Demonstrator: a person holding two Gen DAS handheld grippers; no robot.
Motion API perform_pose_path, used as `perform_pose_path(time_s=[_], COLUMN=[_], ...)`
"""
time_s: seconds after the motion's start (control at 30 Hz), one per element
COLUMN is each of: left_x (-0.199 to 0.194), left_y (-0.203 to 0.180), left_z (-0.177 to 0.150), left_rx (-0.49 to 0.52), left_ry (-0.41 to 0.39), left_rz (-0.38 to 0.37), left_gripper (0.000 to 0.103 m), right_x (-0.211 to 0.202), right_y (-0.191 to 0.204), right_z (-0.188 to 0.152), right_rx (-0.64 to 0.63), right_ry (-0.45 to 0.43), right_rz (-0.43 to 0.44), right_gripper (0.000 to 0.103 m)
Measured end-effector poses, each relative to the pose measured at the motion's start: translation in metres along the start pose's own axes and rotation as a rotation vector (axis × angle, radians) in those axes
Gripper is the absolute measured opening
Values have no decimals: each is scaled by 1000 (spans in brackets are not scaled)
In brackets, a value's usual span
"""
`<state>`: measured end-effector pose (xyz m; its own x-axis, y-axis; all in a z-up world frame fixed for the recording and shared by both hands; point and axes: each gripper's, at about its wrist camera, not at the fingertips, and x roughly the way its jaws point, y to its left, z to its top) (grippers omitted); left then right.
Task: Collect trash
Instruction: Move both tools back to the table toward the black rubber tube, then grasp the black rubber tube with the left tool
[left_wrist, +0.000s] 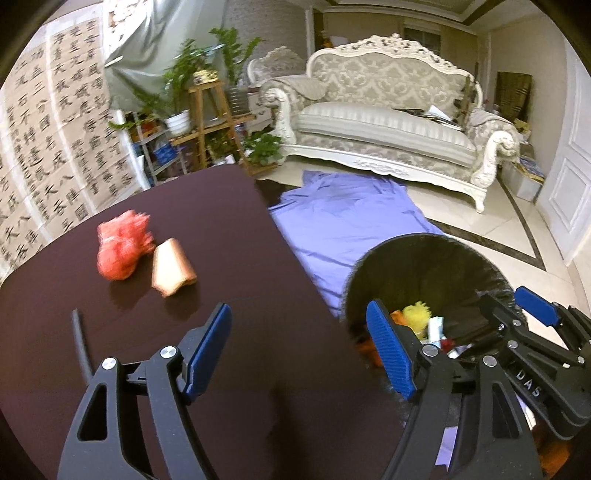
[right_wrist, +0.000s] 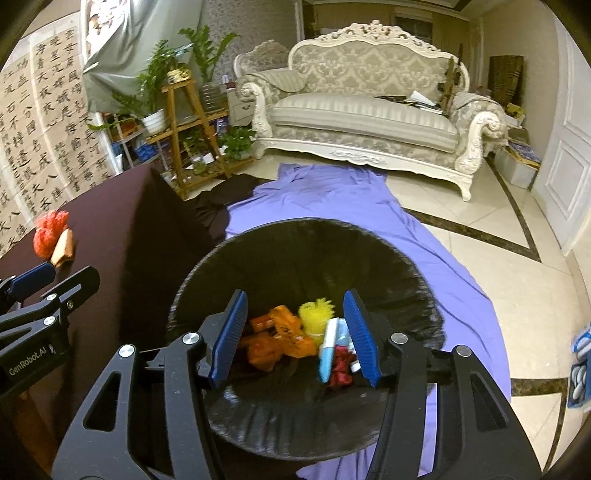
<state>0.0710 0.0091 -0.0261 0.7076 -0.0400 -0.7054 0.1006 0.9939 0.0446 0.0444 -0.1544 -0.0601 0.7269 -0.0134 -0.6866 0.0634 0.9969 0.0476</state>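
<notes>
Grippers: left (left_wrist: 299, 350) and right (right_wrist: 295, 336) both spread, empty | tan wrapper (left_wrist: 171, 266) long axis points away on table (left_wrist: 240, 229) | bin (right_wrist: 295, 236) upright

Table (left_wrist: 229, 258): matt dark cloth cover. Red net (left_wrist: 123, 243): coarse mesh. Bin (right_wrist: 406, 288) at 6 o'clock: crinkled black plastic liner. Floor (right_wrist: 480, 240): glossy tile.

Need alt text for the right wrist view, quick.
The open right tool hangs empty over a black-lined trash bin holding orange, yellow and red scraps. Left, a red mesh bag sits on the dark table.
</notes>
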Motion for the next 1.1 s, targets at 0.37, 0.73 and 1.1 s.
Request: perform_pose_path(time_s=[0.37, 0.73, 1.1], left_x=[-18, 3, 4], left_y=[83, 159, 177], left_z=[-19, -32, -39], left_rx=[-134, -235, -218], left_ry=[8, 101, 109], left_rz=[140, 238, 173], left_gripper=[73, 53, 18], right_x=[-6, -4, 5], right_y=[66, 123, 171], right_z=[3, 11, 14], right_rx=[-103, -202, -284], right_ry=[2, 11, 33], right_rz=[101, 180, 231], right_gripper=[54, 54, 54])
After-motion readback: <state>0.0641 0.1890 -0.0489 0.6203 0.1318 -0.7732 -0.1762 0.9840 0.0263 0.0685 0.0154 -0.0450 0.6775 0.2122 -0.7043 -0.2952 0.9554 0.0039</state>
